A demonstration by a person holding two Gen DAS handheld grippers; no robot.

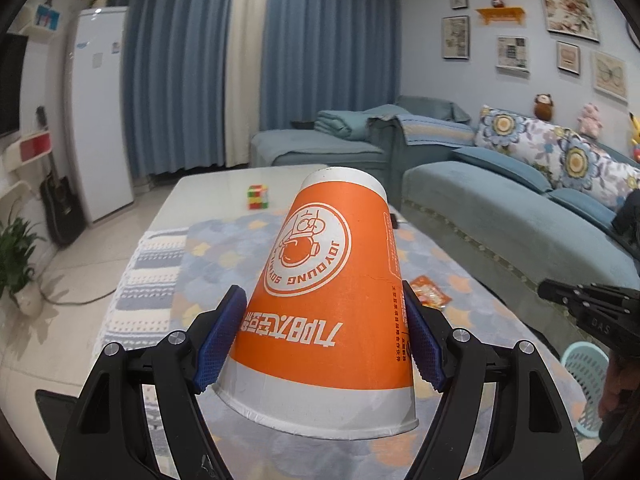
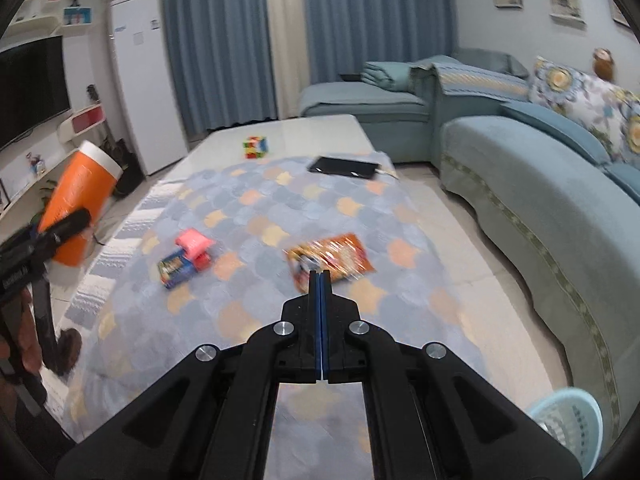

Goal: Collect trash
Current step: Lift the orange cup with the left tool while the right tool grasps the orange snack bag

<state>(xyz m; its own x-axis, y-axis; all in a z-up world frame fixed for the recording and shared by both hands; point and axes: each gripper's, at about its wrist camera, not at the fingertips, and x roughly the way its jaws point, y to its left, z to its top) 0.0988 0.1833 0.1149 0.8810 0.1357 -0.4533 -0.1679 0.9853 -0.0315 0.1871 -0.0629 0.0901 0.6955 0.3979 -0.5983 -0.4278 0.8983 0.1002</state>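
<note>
My left gripper (image 1: 324, 344) pinches an upside-down orange-and-white paper cup (image 1: 332, 300) above the table. My right gripper (image 2: 321, 280) is pressed together, empty. Only its view shows the orange snack wrapper (image 2: 332, 260) whole, plus a black tablet (image 2: 344, 167).

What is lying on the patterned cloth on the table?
On the patterned cloth lie an orange snack packet, a pink and blue packet and a black tablet. The cube stands beyond it, on bare table.
</note>
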